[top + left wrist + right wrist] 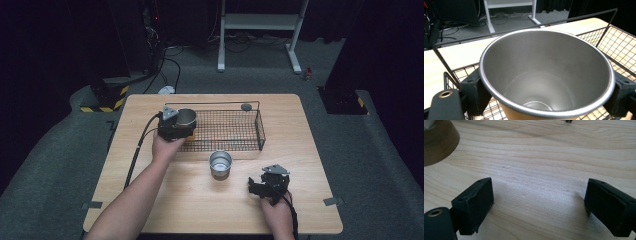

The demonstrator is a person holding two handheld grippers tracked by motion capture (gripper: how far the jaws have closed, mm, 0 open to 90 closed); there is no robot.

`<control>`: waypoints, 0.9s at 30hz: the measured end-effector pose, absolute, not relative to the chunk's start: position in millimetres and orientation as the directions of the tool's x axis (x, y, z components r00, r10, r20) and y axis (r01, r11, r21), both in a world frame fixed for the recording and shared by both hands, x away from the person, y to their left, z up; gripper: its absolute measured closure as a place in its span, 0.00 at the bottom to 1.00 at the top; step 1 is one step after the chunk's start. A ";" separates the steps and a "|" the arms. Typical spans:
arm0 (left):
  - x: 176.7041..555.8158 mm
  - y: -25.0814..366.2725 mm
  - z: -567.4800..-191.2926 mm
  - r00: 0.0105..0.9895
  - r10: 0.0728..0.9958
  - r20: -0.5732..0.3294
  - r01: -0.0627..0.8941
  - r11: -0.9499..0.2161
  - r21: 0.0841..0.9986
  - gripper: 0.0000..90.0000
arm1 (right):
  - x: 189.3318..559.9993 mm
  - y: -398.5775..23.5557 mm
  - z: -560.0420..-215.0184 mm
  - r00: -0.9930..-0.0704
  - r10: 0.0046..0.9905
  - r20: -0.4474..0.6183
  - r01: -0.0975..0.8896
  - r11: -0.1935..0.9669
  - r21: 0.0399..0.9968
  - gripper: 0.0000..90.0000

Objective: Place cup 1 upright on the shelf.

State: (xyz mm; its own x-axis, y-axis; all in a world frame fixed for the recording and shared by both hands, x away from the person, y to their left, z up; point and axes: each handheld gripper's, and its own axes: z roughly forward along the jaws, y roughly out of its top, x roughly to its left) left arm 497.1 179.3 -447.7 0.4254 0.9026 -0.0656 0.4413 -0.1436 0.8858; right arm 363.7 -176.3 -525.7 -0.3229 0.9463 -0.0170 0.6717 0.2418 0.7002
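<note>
Left gripper [176, 127] clamps steel cup [546, 75] upright over wire basket's [260, 131] left end, apparently for lowering in; right gripper [270, 187], jaws apart, idles nearer the person.

A light wooden table [300, 200] with rounded corners stands on grey carpet [380, 165], its grain plain between and beyond the jaws in the right gripper view. The room around is dark, with black drapes or panels at both sides. Beyond the far edge of the table a white metal frame [295, 50] stands on the carpet, with black cables [170, 65] trailing beside it. A block with yellow-and-black hazard stripes [107, 102] sits at the far left, and grey tape patches [333, 201] lie on the carpet.
</note>
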 end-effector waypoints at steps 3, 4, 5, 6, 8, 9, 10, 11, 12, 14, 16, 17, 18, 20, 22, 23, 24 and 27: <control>498.5 177.4 -451.0 0.420 0.905 -0.069 0.460 -0.147 0.876 0.15 | 363.7 -176.3 -525.7 -0.323 0.946 -0.017 0.672 0.242 0.700 0.09; 499.6 176.3 -452.4 0.419 0.906 -0.062 0.467 -0.156 0.870 0.15 | 363.8 -176.3 -525.7 -0.324 0.946 -0.017 0.671 0.243 0.700 0.09; 501.0 175.6 -453.7 0.418 0.906 -0.063 0.480 -0.162 0.862 0.15 | 363.9 -176.0 -525.7 -0.325 0.946 -0.015 0.672 0.242 0.700 0.09; 501.0 175.6 -453.7 0.418 0.906 -0.063 0.480 -0.162 0.862 0.15 | 363.9 -176.0 -525.6 -0.326 0.945 -0.014 0.673 0.243 0.699 0.09; 502.0 175.0 -455.0 0.414 0.908 -0.066 0.488 -0.160 0.858 0.15 | 363.9 -176.0 -525.7 -0.325 0.946 -0.015 0.672 0.242 0.700 0.09; 502.1 174.6 -455.4 0.410 0.910 -0.064 0.491 -0.161 0.856 0.15 | 363.9 -176.0 -525.7 -0.325 0.946 -0.015 0.672 0.242 0.700 0.09; 502.5 174.4 -455.8 0.405 0.912 -0.056 0.499 -0.169 0.850 0.15 | 363.8 -175.9 -525.7 -0.325 0.946 -0.015 0.673 0.242 0.699 0.09; 502.8 173.8 -456.4 0.401 0.914 -0.062 0.506 -0.165 0.847 0.15 | 363.8 -175.9 -525.7 -0.325 0.946 -0.015 0.673 0.242 0.699 0.09; 503.2 174.1 -456.8 0.399 0.915 -0.062 0.511 -0.165 0.844 0.15 | 363.9 -175.9 -525.7 -0.325 0.946 -0.015 0.672 0.242 0.700 0.09; 504.6 174.1 -457.3 0.392 0.918 -0.062 0.521 -0.166 0.837 0.15 | 363.8 -175.9 -525.7 -0.325 0.946 -0.015 0.672 0.242 0.700 0.09; 506.1 174.0 -457.7 0.392 0.918 -0.060 0.528 -0.171 0.832 0.15 | 363.9 -176.0 -525.7 -0.325 0.946 -0.015 0.672 0.242 0.700 0.09; 506.4 173.6 -458.2 0.390 0.919 -0.056 0.530 -0.174 0.830 0.15 | 363.9 -176.0 -525.7 -0.325 0.946 -0.015 0.672 0.242 0.700 0.09; 506.3 173.3 -458.7 0.389 0.920 -0.050 0.533 -0.181 0.826 0.15 | 363.9 -176.0 -525.7 -0.325 0.945 -0.015 0.673 0.242 0.699 0.09; 505.6 171.6 -460.3 0.394 0.918 -0.041 0.539 -0.194 0.820 0.15 | 363.9 -176.0 -525.7 -0.325 0.946 -0.015 0.672 0.242 0.700 0.09; 504.3 170.4 -460.7 0.394 0.918 -0.035 0.537 -0.199 0.820 0.15 | 363.8 -175.9 -525.7 -0.325 0.946 -0.015 0.672 0.242 0.699 0.09; 503.9 170.7 -460.4 0.395 0.918 -0.026 0.535 -0.206 0.819 0.15 | 363.8 -175.9 -525.7 -0.325 0.946 -0.015 0.673 0.242 0.699 0.09; 503.6 170.4 -460.4 0.394 0.919 -0.032 0.537 -0.201 0.819 0.15 | 363.8 -175.9 -525.7 -0.325 0.946 -0.015 0.673 0.242 0.699 0.09; 504.4 171.7 -459.9 0.392 0.919 -0.035 0.529 -0.194 0.826 0.15 | 363.9 -175.9 -525.7 -0.325 0.946 -0.015 0.672 0.242 0.699 0.09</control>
